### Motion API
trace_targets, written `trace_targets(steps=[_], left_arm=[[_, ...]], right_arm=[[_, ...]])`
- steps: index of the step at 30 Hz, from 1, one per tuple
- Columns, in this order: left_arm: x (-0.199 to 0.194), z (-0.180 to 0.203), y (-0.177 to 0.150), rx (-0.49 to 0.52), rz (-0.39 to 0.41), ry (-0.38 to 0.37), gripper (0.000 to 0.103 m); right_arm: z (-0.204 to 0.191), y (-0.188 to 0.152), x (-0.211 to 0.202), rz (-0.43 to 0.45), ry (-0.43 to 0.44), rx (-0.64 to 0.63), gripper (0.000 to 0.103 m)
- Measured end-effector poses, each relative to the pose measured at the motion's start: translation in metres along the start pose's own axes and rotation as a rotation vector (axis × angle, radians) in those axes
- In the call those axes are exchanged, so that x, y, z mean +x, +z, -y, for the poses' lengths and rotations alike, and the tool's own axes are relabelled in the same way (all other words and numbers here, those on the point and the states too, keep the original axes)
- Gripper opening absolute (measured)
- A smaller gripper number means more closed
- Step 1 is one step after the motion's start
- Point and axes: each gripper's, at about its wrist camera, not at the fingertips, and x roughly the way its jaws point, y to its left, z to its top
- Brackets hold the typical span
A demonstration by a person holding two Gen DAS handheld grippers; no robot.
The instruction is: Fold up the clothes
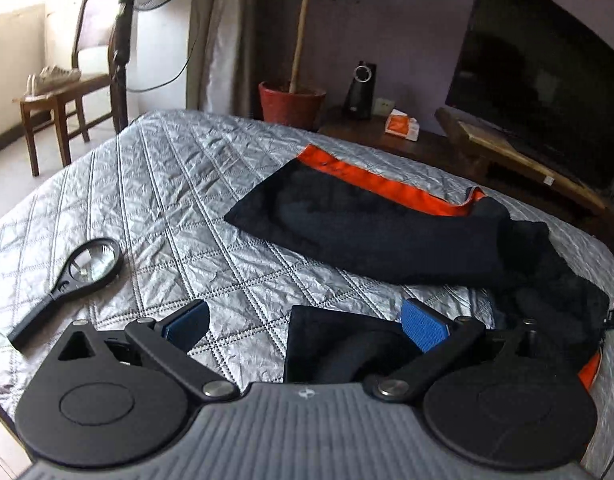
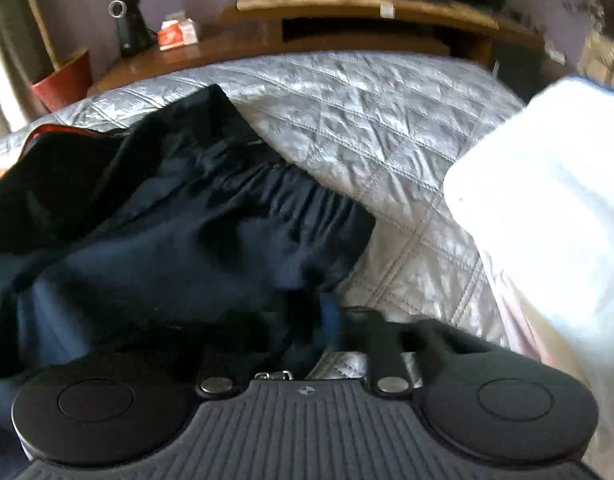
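No text, brand or number can be read in either view. The orange-and-white packet (image 1: 402,125) on the wooden cabinet, at about one o'clock in the left wrist view, carries print too blurred to make out.

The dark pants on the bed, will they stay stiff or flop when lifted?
Probably flop: the pants lie in soft folds and bunch at the waistband. Likely light, being thin cloth. They shouldn't roll on the quilt.
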Motion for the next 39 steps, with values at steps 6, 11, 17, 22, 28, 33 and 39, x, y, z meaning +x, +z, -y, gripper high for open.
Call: trace_targets(steps=[6,11,17,22,28,33,39], left_arm=[[-0.016,-0.005,0.003,0.04,0.009,0.004,0.102],[-0.027,-0.016,0.003,0.079,0.04,0.029,0.102],[-0.021,-0.037,0.004,-0.056,0.026,0.033,0.102],[-0.031,-0.065,0.003,-0.173,0.055,0.024,0.102],[-0.039,-0.088,-0.001,-0.236,0.08,0.03,0.102],[-0.038,-0.095,-0.002,-0.268,0.084,0.024,0.102],[-0.041,-0.098,-0.003,-0.291,0.106,0.032,0.102]], right_arm=[[-0.001,-0.028,-0.032,0.014,-0.101,-0.03,0.017],[-0.006,-0.071,-0.077,0.085,-0.225,-0.145,0.043],[-0.095,-0.115,-0.166,0.234,0.104,-0.533,0.069],[-0.217,-0.178,-0.199,0.122,0.485,-0.957,0.074],[-0.279,-0.226,-0.185,-0.016,0.636,-1.11,0.065],[-0.291,-0.224,-0.173,-0.054,0.675,-1.018,0.046],[-0.311,-0.214,-0.164,-0.08,0.713,-0.915,0.008]])
